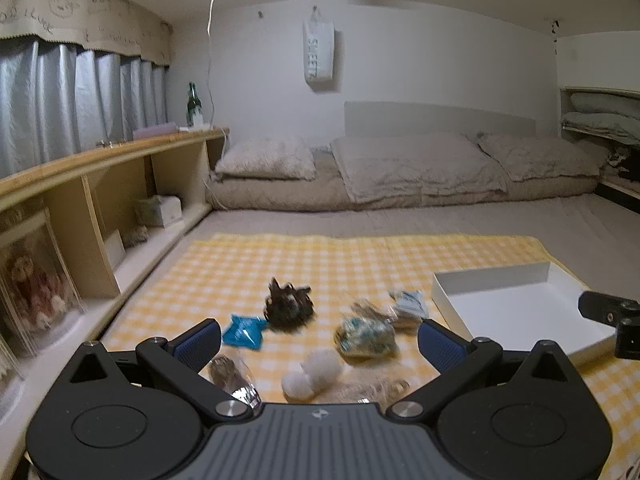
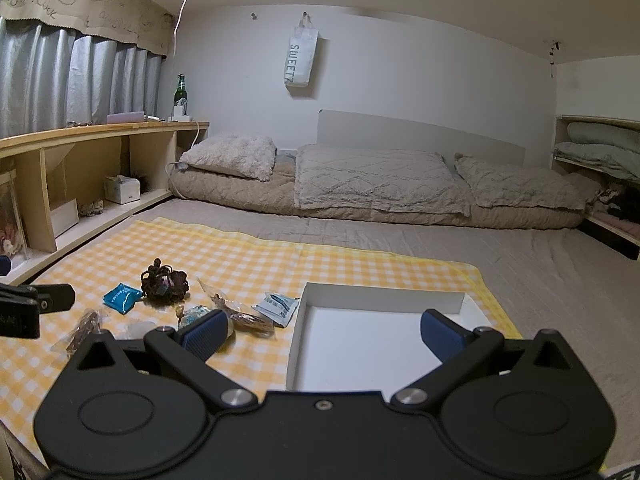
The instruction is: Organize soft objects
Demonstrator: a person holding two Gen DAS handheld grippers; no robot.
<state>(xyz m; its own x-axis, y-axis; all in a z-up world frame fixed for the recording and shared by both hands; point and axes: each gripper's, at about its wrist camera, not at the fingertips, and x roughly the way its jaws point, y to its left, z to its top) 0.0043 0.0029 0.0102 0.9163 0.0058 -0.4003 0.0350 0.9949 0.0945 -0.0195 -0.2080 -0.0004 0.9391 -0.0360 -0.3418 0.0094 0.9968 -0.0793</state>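
Clutter is the whole story here: a loose bunch of small soft things sits on the yellow-and-white checked cloth (image 1: 240, 264) spread over the bed. There's a dark brown frizzy hair scrunchie (image 1: 289, 309), a flat teal foil packet (image 1: 243, 331) just beside it, two white fluffy pom-poms (image 1: 312, 374) touching each other, a crinkly blue-and-gold wrapped bundle (image 1: 366, 338), a white sachet with blue print (image 2: 276, 307), and a clear bag of brown stuff (image 1: 230, 374). The shallow white cardboard box (image 2: 360, 344) lies to the right of them with nothing in it, so I'd guess no sorting has happened yet.

The left gripper (image 1: 320, 342) hangs over the pile with its jaws wide and nothing between them. The right gripper (image 2: 324, 334) is above the box, jaws also spread wide and holding nothing.

What could go wrong: everything's packed close, so closing on a pom-pom could easily catch its neighbour or the wrapper too. The slick packets might slip, and a low grab could pinch the cloth.
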